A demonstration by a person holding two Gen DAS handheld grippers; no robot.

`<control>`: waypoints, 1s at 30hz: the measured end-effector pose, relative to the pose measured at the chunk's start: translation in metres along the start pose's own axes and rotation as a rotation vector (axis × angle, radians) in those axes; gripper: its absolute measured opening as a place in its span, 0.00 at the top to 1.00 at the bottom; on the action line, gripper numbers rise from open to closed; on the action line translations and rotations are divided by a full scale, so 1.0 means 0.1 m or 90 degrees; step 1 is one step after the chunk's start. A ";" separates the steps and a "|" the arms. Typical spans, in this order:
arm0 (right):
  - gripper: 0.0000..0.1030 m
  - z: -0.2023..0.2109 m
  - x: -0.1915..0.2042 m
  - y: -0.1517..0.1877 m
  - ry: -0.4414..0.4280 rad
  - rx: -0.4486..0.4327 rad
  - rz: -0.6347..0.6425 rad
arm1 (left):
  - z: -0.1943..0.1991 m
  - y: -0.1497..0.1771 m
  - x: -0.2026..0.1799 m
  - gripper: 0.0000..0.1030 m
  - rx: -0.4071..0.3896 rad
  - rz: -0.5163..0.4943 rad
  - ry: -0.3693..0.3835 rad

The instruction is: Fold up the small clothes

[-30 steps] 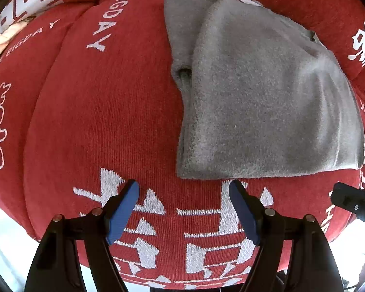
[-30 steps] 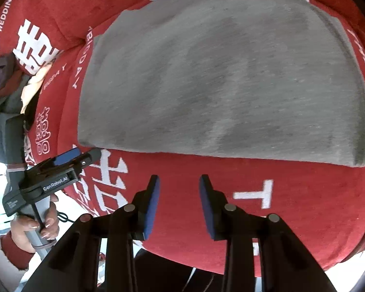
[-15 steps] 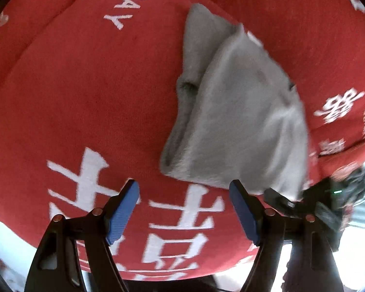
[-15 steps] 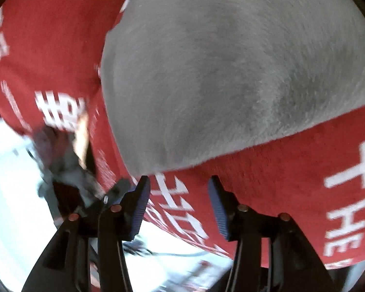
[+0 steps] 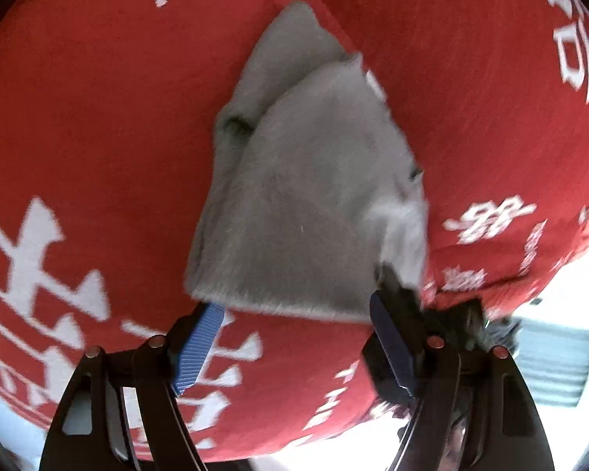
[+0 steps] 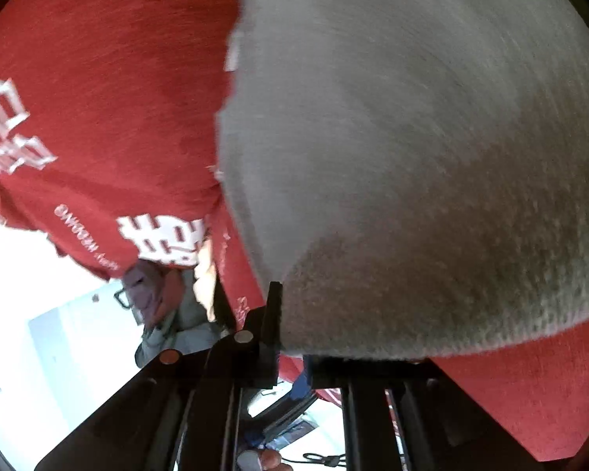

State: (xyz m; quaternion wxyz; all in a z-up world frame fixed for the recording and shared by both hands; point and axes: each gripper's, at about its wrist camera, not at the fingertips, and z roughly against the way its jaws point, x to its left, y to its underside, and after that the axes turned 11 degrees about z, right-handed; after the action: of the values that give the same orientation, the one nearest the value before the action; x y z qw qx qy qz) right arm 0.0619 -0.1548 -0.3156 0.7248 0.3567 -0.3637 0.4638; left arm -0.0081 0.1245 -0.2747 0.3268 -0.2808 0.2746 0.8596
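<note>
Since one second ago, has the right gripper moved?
Yes. The right gripper has moved forward onto the near edge of the grey garment on the red blanket; its jaws have just closed on it.

The right gripper (image 6: 290, 349) has dropped from hovering over the red cover (image 6: 110, 110) to the near edge of the folded grey garment (image 6: 412, 157), and its jaws have just closed on that edge — cloth now bulges over the fingers. The left gripper (image 5: 294, 337) has rolled and moved in, so the garment's near corner (image 5: 200, 290) now lies just past its left fingertip (image 5: 210, 314), its jaws no narrower.
</note>
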 end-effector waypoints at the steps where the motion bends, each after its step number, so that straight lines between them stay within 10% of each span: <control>1: 0.91 0.02 0.04 -0.01 0.001 0.003 0.010 | -0.02 -0.02 -0.02 0.25 -0.007 0.014 0.015; 9: 0.91 -0.04 0.07 -0.01 0.018 0.033 0.033 | -0.15 -0.21 -0.20 0.30 -0.102 0.026 -0.023; 13: 0.91 -0.04 0.02 0.03 0.032 0.060 0.040 | -0.10 -0.28 -0.32 0.84 -0.156 -0.025 -0.111; 22: 0.85 0.44 0.52 -0.22 0.182 0.147 0.222 | -0.17 0.16 -0.98 0.90 -0.279 -0.381 -0.318; 24: 0.39 0.51 0.76 -0.39 0.218 0.152 0.280 | -0.18 0.29 -1.07 0.90 -0.295 -0.458 -0.339; 26: 0.17 0.45 1.00 -0.60 0.245 0.168 0.322 | -0.22 0.39 -1.16 0.90 -0.305 -0.531 -0.355; 30: 0.16 -0.05 1.40 -1.00 0.279 0.268 0.385 | -0.32 0.50 -1.29 0.90 -0.314 -0.614 -0.369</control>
State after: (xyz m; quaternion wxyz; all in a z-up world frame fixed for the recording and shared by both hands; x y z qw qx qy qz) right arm 0.1993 -0.1242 -0.2157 0.5278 0.2671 -0.1868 0.7844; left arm 0.0472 0.0195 -0.1966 0.6658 -0.1957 -0.1901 0.6945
